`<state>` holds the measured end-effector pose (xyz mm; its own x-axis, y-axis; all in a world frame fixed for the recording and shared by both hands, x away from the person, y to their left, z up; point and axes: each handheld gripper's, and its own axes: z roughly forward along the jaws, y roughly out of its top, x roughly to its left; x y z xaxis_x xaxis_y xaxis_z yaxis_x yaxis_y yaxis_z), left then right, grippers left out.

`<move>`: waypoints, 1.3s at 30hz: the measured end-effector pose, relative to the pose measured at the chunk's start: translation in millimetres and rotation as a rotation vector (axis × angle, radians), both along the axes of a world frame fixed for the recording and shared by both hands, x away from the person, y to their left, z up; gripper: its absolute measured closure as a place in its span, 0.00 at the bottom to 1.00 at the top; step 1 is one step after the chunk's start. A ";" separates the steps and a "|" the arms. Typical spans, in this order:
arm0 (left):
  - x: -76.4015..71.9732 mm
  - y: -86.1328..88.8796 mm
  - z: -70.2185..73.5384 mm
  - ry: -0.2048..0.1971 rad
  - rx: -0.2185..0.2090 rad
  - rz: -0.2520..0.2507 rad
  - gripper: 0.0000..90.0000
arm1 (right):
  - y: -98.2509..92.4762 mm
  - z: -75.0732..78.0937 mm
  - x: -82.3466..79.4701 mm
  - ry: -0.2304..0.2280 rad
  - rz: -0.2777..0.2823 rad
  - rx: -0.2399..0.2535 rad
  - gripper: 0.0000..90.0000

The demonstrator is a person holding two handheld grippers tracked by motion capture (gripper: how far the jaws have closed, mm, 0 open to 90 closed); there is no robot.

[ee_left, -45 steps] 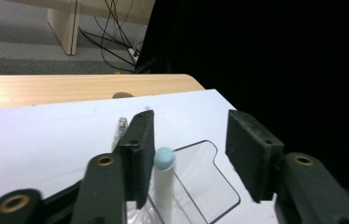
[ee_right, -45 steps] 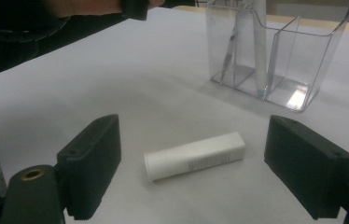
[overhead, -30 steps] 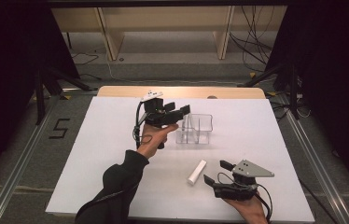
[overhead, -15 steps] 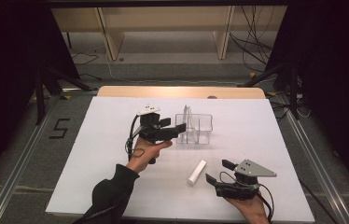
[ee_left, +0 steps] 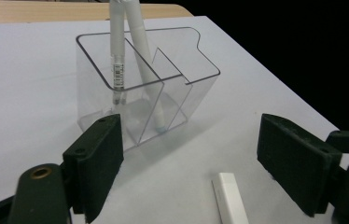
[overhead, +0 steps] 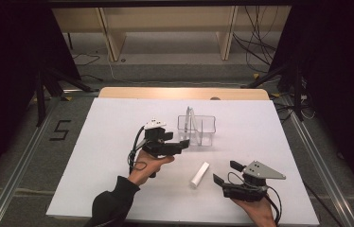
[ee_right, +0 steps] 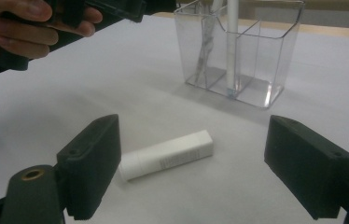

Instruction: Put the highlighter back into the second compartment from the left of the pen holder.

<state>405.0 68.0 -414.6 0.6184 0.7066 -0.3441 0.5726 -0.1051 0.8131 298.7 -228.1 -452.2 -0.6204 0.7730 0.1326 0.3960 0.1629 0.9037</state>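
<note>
clear plastic holder with dividers stands upright on a white table, toward the middle and the far side. two white pens stand in it, leaning against each other near the top, each in its own compartment, tips on the bottom.

left gripper is held in the person's left hand just beside the holder, on its near left, pointing toward it. its jaws stand wide apart and have just been opening further; nothing is between them. in the left gripper view the two black jaws frame the holder's near corner without touching it, and the end of a white stick lies on the table between them, lower down.

the white stick, a short capped tube, lies flat on the table, apart from the holder, on its near side, and between the two grippers.

right gripper rests low at the near right of the table in the person's right hand, a grey three-cornered plate on top. its jaws are spread wide and hold nothing. in the right gripper view the stick lies just ahead of the left jaw, not touching either pad, with the holder farther back.
</note>
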 end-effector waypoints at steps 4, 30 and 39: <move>-5.6 -5.5 -2.7 -0.001 0.035 -0.019 0.24 | -1.3 -0.1 0.4 -0.002 -0.005 0.001 0.22; -26.3 -27.7 -18.5 0.016 0.131 -0.087 0.22 | -7.2 -2.9 2.8 0.004 -0.028 0.007 0.21; -32.6 -33.9 -22.5 0.019 0.164 -0.111 0.21 | -6.7 -2.9 2.3 0.001 -0.030 0.005 0.21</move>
<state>372.4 34.1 -437.2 0.6898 0.6821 -0.2428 0.5654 -0.2981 0.7690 300.9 -234.8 -455.0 -0.5967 0.7907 0.1369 0.4012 0.1462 0.9042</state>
